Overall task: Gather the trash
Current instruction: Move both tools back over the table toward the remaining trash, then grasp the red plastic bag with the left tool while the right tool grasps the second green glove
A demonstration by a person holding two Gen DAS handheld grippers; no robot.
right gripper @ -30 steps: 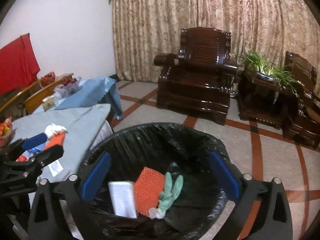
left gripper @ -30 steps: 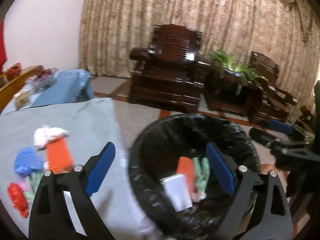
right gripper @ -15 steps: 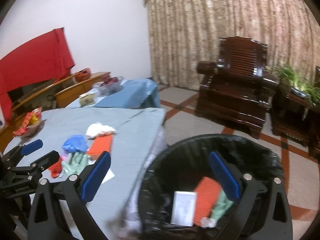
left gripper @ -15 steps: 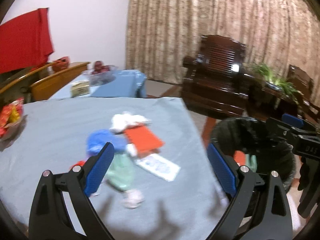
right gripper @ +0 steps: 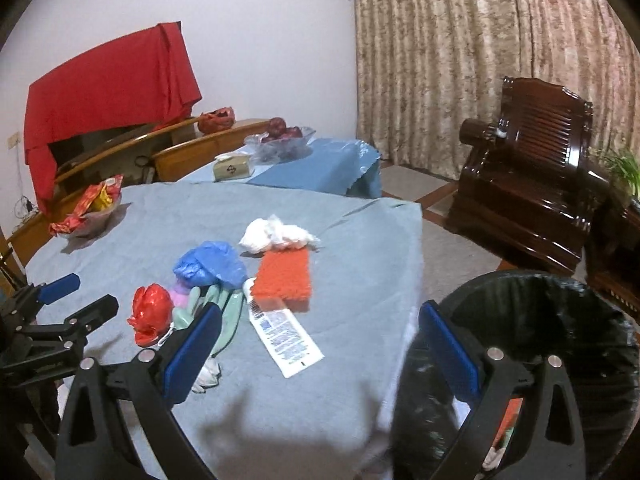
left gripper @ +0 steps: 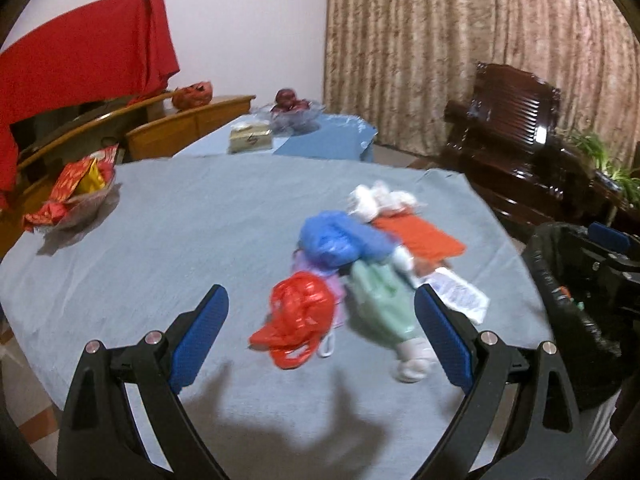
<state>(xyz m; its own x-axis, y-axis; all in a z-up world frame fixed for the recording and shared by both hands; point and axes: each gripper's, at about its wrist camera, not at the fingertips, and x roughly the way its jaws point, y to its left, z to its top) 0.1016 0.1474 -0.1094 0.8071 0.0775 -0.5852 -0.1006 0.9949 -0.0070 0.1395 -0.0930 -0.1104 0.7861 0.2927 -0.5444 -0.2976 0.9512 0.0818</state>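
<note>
A grey-clothed bench [left gripper: 192,232] is filling the frame centre, trash [left gripper: 344,264] lying piled at centre right. Both the left hand-held gripper [left gripper: 320,332] and right hand-held gripper [right gripper: 316,344] are gaping empty; a black-lined bin [right gripper: 560,320] is sitting lower right.

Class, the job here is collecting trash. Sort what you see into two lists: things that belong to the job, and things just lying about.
Part of the job:
red bag
blue bag
green glove
orange sponge
white tube
crumpled tissue
bin

Just lying about:
snack bowl
fruit bowl
tissue box
armchair
</note>
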